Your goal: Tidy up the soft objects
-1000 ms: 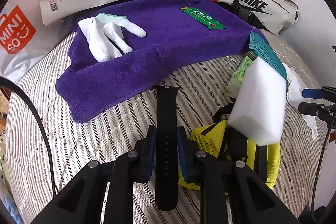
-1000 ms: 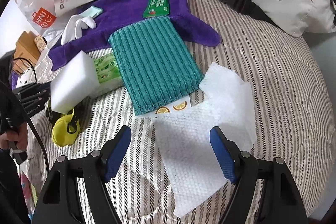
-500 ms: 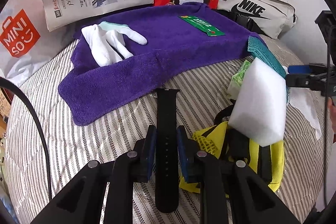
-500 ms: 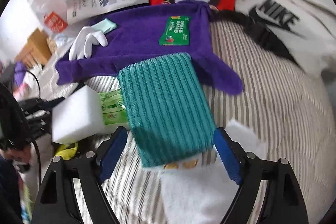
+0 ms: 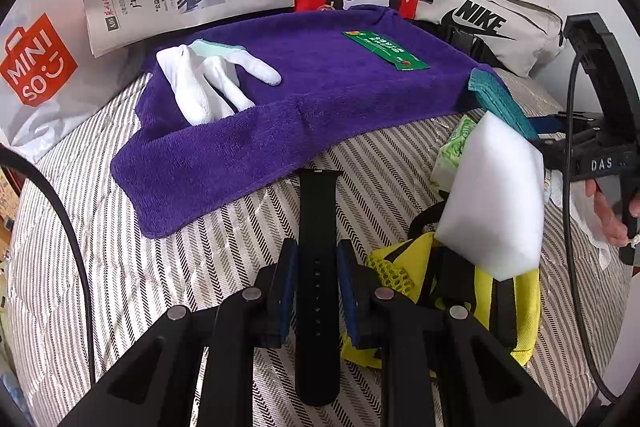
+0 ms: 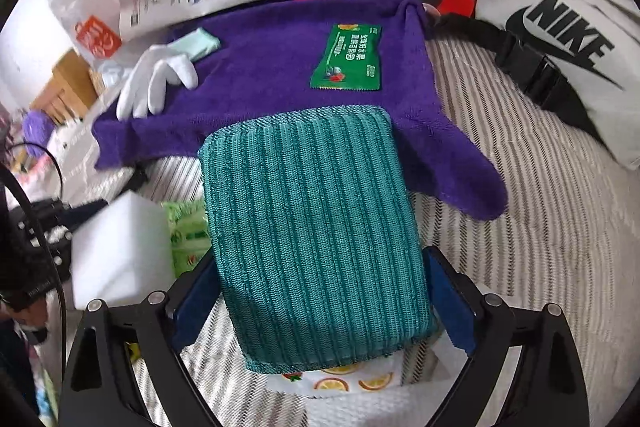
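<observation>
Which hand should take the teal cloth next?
Right. Its tongs straddle the teal cloth, jaws opening, not yet pressing. The left tongs are shut on the black strap.

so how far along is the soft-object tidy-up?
Nothing looks sorted yet. In hand: left gripper clamps the black watch strap; right gripper, jaws opening, straddles the teal knit cloth ungripped. Left: white glove, sponge block, purple towel.
</observation>
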Motion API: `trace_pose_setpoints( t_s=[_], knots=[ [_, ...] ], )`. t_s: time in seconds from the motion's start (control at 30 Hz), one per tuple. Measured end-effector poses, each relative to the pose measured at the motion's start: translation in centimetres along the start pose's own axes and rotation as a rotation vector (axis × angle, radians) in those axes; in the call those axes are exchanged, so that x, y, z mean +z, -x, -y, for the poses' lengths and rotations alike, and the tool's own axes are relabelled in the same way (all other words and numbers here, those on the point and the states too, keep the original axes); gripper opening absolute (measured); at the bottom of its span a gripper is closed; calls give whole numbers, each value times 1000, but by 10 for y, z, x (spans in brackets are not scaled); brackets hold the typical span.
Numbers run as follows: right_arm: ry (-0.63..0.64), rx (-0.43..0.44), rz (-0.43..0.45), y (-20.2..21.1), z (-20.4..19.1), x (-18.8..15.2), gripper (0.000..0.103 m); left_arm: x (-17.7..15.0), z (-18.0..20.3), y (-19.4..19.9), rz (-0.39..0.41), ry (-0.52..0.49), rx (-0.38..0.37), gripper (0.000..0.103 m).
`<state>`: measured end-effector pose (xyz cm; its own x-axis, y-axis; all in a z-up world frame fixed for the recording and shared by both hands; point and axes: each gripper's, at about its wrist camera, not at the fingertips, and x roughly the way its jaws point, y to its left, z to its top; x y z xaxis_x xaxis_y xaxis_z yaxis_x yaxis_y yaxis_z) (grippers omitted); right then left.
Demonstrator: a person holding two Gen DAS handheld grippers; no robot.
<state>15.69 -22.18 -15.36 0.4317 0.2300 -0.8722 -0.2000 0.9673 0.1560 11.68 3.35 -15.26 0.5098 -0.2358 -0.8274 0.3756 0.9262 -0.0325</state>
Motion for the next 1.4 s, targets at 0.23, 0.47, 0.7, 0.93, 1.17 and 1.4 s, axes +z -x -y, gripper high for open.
trace_pose_setpoints(
  t_s=[0.23,0.47,0.7,0.93,1.17,1.4],
  knots=[
    [-36,36,53,26,-1,-3,91,1,-1,0,-13,20,-9,19],
    [-59,16,70,59,-4,-10,91,-5,-10,10,-30,88,-41,7],
    [-45,21,80,70,-14,-18,91,-11,-14,14,-56,93,-32,7],
    [-61,32,63,69,-13,-26,91,-5,-4,4,-59,97,-41,24],
    [-81,34,34,62,-7,-36,91,-8,16,4,-56,4,31,22],
    [-104,48,25,61,-2,-42,91,-13,7,10,-62,22,-4,20]
  ],
)
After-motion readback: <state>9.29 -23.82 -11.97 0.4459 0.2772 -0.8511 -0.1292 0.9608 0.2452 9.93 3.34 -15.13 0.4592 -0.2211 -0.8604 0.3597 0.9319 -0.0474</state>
